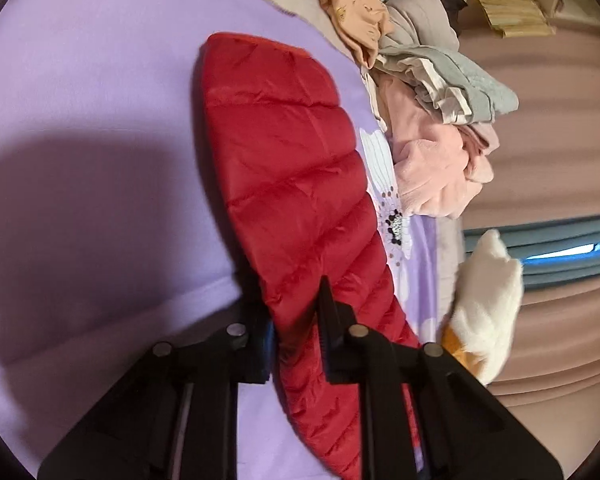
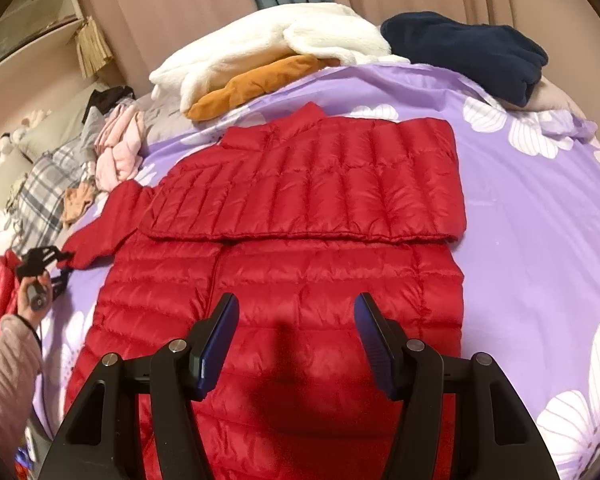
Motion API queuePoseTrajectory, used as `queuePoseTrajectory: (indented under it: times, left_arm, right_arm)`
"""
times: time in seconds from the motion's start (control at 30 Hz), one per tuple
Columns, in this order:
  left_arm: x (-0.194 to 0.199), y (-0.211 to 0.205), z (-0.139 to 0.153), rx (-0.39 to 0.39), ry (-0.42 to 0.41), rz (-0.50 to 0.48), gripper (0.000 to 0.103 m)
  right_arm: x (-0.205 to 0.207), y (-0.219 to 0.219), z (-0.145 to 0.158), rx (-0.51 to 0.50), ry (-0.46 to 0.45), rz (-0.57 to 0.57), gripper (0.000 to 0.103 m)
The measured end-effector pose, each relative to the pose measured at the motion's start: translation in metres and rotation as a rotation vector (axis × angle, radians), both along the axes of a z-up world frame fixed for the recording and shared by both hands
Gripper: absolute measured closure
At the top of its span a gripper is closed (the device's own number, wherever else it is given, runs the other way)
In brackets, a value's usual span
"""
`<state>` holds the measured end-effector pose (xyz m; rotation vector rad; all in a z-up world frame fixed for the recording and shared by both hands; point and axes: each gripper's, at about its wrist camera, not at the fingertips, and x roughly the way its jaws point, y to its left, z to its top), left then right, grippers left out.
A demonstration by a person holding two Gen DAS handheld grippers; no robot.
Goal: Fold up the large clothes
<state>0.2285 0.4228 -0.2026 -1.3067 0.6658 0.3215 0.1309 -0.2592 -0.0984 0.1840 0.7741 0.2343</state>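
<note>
A red quilted puffer jacket (image 2: 300,216) lies flat on the purple flowered bedspread (image 2: 540,240), one sleeve folded across its chest. My right gripper (image 2: 296,320) is open and empty, hovering over the jacket's lower body. My left gripper (image 1: 296,320) is shut on the jacket's other red sleeve (image 1: 292,184), which stretches away from it over the bedspread (image 1: 100,120). In the right wrist view the left gripper (image 2: 66,258) holds that sleeve's cuff at the jacket's left side.
A pile of pink, grey and peach clothes (image 1: 428,120) lies beside the sleeve. A white fleece (image 2: 276,44) over an orange garment (image 2: 256,84) and a navy fleece (image 2: 468,56) lie at the bed's far end. A plaid pillow (image 2: 40,196) is at the left.
</note>
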Motion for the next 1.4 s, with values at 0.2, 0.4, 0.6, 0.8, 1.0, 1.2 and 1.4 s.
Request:
queuePoseTrajectory:
  times: [0.2, 0.4, 0.6, 0.8, 1.0, 1.2, 1.4]
  left_arm:
    - [0.005, -0.029, 0.069, 0.239, -0.039, -0.108, 0.093]
    - [0.018, -0.120, 0.163, 0.522, -0.173, -0.308, 0.093]
    - [0.022, -0.242, 0.210, 0.688, -0.309, -0.572, 0.092]
    - [0.023, -0.352, 0.193, 0.794, -0.313, -0.810, 0.089]
    - [0.025, -0.434, 0.147, 0.830, -0.253, -1.028, 0.090]
    - [0.030, -0.487, 0.112, 0.832, -0.194, -1.231, 0.079]
    - [0.018, -0.473, 0.107, 0.818, -0.202, -1.225, 0.054]
  right_arm:
    - [-0.004, -0.002, -0.003, 0.016, 0.003, -0.006, 0.044]
    - [-0.010, -0.004, -0.003, 0.049, 0.006, -0.006, 0.044]
    - [-0.026, -0.016, 0.001, 0.060, -0.014, -0.019, 0.044]
    - [-0.034, -0.039, -0.002, 0.091, -0.007, -0.063, 0.043]
    - [-0.038, -0.064, -0.012, 0.144, 0.014, -0.121, 0.043]
    - [-0.034, -0.086, -0.020, 0.223, 0.027, -0.168, 0.040]
    - [-0.015, -0.099, -0.013, 0.331, -0.005, -0.169, 0.039]
